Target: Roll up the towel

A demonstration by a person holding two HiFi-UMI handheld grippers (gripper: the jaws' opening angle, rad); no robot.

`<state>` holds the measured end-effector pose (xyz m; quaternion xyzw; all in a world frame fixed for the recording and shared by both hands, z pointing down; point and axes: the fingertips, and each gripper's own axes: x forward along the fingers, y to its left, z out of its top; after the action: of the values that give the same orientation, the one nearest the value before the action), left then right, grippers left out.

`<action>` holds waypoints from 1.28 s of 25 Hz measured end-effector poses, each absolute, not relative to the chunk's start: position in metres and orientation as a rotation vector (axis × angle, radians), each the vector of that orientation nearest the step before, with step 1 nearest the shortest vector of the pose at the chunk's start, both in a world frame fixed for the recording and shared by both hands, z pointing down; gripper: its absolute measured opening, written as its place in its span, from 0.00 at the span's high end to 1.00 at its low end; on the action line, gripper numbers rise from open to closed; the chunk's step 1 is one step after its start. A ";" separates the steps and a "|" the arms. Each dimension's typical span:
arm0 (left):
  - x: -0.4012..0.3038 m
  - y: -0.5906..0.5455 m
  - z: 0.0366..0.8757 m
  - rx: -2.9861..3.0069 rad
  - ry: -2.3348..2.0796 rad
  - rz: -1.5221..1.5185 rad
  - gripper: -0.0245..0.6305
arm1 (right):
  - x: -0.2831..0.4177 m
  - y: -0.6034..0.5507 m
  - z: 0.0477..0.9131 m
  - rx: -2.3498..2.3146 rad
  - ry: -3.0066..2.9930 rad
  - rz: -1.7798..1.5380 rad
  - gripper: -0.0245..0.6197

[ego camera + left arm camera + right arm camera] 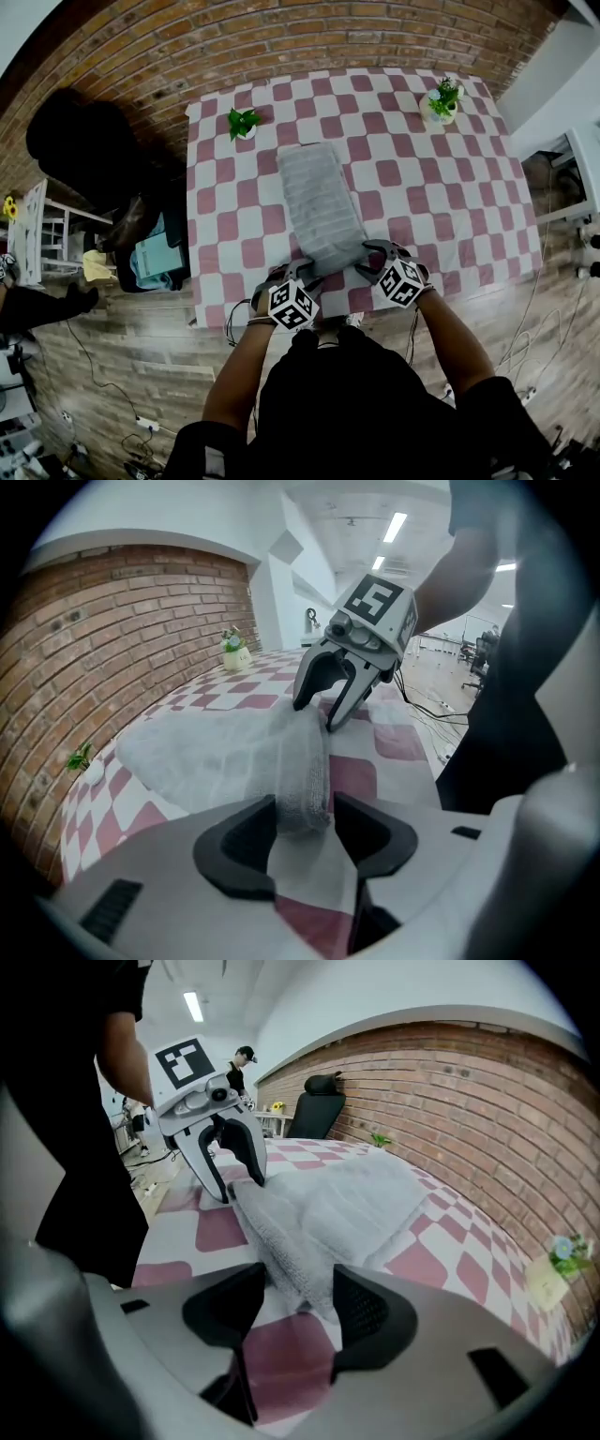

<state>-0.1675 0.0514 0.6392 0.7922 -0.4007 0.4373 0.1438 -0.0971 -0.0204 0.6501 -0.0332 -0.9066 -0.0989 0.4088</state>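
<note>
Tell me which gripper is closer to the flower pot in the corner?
Right. The flower pot stands at the far right corner. The right gripper is at the right side of the towel, the left gripper at its left.

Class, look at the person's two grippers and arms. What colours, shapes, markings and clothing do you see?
The left gripper and the right gripper both have light grey bodies with black, curved jaws. Each carries a white cube printed with black square markers. The person wears a black short-sleeved top, so the forearms are bare.
</note>
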 end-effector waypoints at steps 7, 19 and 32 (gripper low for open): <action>-0.169 0.048 0.643 2.251 -1.186 1.295 0.80 | -0.091 -0.016 0.649 -0.057 -2.281 -0.222 0.87; -0.156 0.105 0.633 2.269 -1.084 1.252 0.84 | -0.064 0.051 0.638 -0.187 -2.290 -0.185 0.90; -0.194 0.066 0.592 2.250 -1.301 1.074 0.84 | -0.096 0.013 0.583 -0.018 -2.439 -0.277 0.90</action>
<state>-0.1937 0.0661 0.5920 0.7892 -0.4564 0.3768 0.1640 -0.0960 0.0126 0.5834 -0.0068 -0.9356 -0.1064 0.3367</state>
